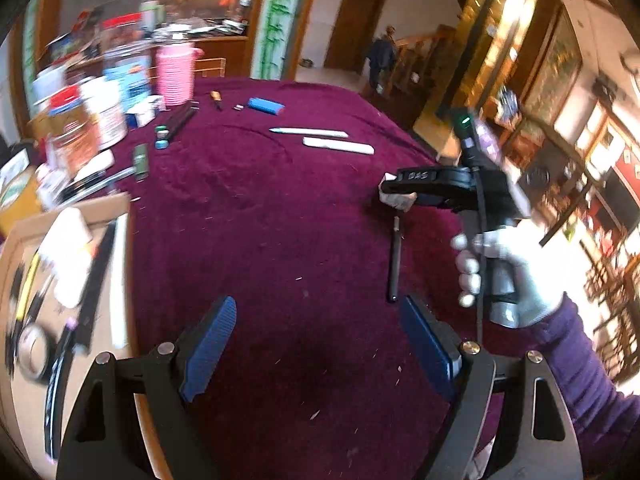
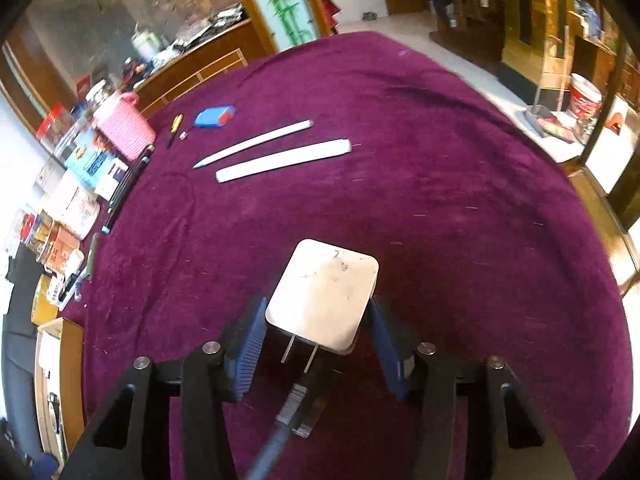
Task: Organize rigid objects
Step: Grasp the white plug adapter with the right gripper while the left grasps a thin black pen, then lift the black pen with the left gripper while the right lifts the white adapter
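Now, step: pick-up of the white charger (image 2: 324, 292); grasp stage, lift not yet done.
Charger spot: on the maroon cloth (image 2: 440, 160), at 6 o'clock just under centre in the right wrist view, prongs pointing back toward the camera. From the left wrist view it shows as a white sliver at 3 o'clock.
Right gripper (image 2: 318, 304): blue pads sit against both flanks of the charger. Reads as a pinch on it, though the body looks to be resting on the cloth.
Right hand (image 1: 508, 268): white glove on the handle, purple sleeve behind it.
Left gripper (image 1: 318, 300): jaws spread wide, nothing between them, hanging over bare cloth.
Near left tongs: black rod (image 1: 394, 260) lying just off the right fingertip, at 4 o'clock from centre, not touched.
Drop target (my guess): cardboard box (image 1: 120, 208) at 9 o'clock in the left view, already holding tape, pens and white pieces.
Next move: lift straight up, confirm the charger comes with the pads, then carry it across toward the box.
Needs: firm squeeze, since the casing is smooth and only its rear half is gripped.
Watch: prongs and a grey cable end (image 2: 296, 404) sit close behind the charger, so a snag is possible.
Queue: two white sticks (image 2: 280, 160) at 11 o'clock and the blue case (image 2: 214, 116) beyond them, still loose.
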Motion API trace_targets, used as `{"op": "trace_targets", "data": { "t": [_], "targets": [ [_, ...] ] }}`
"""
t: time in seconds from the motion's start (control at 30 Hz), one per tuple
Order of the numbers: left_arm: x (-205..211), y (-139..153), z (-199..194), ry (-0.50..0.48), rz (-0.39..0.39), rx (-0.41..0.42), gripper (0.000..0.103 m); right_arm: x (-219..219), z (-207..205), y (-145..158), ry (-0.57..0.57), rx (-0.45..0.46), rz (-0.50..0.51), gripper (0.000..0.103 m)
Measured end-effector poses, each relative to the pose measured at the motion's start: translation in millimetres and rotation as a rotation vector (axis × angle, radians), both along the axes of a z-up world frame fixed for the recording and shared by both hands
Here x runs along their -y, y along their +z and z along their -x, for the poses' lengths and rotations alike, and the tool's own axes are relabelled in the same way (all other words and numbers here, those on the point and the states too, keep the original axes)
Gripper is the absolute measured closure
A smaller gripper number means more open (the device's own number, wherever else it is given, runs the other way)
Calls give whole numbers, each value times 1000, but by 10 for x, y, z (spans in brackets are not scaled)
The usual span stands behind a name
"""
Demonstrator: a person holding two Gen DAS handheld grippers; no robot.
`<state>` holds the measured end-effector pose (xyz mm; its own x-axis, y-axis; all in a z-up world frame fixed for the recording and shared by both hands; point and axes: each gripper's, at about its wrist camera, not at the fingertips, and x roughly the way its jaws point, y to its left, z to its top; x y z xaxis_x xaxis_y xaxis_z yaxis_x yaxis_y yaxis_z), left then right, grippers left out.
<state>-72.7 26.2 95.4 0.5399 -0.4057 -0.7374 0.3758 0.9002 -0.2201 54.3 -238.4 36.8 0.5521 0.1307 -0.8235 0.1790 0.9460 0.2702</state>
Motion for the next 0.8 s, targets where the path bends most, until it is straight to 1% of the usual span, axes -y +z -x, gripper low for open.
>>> {"op": "trace_targets", "data": {
  "t": [0.1, 0.17, 0.2, 0.23, 0.27, 0.3, 0.37, 0.4, 0.47, 0.57, 0.7, 0.73, 0.77, 0.8],
  "targets": [
    [369, -126, -133, -67, -65, 1, 20, 213, 141, -6, -41, 23, -13, 48],
    [686, -257, -254, -111, -129, 6, 21, 358, 212, -44, -70, 51, -39, 48],
    [788, -294, -291, -127, -140, 6, 28, 439, 257, -75, -71, 82, -83, 48],
    [935, -350, -359, -162, -149, 1, 34, 472, 259, -89, -73, 92, -110, 48],
    [1028, -394, -409, -180, -164, -5, 49, 498, 260, -98, -77, 93, -135, 48],
    [1119, -446, -458, -188, -187, -14, 64, 490, 256, -94, -78, 95, -131, 48],
    [1273, -523, -561, -213, -197, -38, 73, 430, 233, -85, -68, 96, -99, 48],
    [1318, -567, -615, -223, -203, -45, 73, 395, 225, -80, -63, 96, -79, 48],
    [1458, -652, -667, -238, -240, -52, 73, 351, 202, -79, -57, 93, -54, 48],
    [1576, -669, -622, -254, -272, 6, 71, 326, 201, -90, -51, 92, -33, 48],
    [1580, -694, -612, -260, -252, 28, 71, 321, 195, -99, -49, 92, -24, 48],
    [1576, -693, -603, -261, -252, 29, 73, 314, 193, -102, -48, 92, -19, 48],
    [1568, -689, -593, -265, -249, 28, 85, 302, 191, -103, -46, 93, -11, 48],
    [1567, -681, -570, -268, -252, 31, 94, 288, 189, -105, -44, 93, 0, 48]
  ]
}}
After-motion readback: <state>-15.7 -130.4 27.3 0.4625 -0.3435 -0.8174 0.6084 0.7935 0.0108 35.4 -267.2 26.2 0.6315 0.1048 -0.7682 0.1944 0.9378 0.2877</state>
